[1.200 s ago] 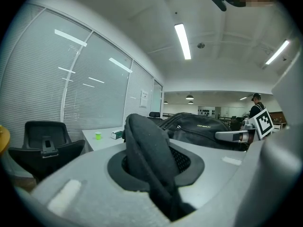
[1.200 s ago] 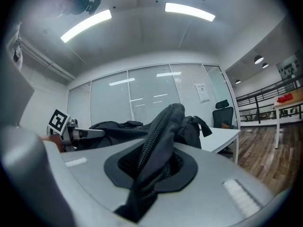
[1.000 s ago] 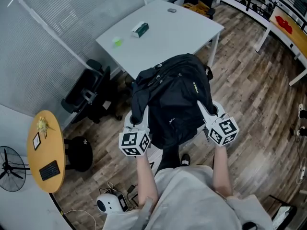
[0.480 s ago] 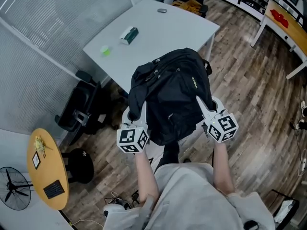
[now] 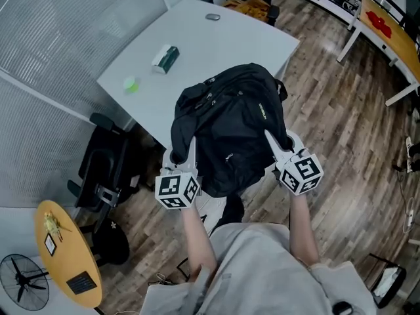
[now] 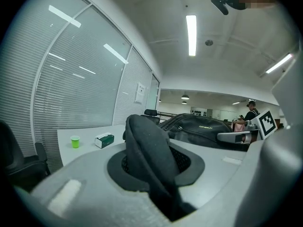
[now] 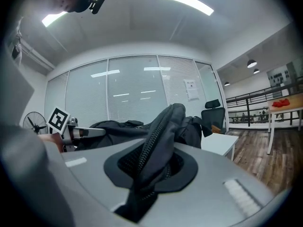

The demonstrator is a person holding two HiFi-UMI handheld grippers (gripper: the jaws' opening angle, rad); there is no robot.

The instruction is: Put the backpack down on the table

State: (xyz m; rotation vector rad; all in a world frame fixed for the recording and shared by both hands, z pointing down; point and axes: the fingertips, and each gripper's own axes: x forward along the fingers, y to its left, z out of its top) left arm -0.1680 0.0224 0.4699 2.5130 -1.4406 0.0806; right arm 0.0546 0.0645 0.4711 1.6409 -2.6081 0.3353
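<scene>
Our left claw (image 5: 178, 155) is clamped on a fold of the black backpack (image 5: 230, 120), and our right claw (image 5: 277, 144) pinches its zippered edge on the other side. The backpack hangs between them at the near corner of the white tabletop (image 5: 197, 38). A green cup (image 5: 130, 84) and a small box (image 5: 165, 58) sit farther left on it.

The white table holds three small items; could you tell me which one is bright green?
The small cup, leftmost of the three. The box beside it is white and dark teal, and the round object by the far edge is grey.
</scene>
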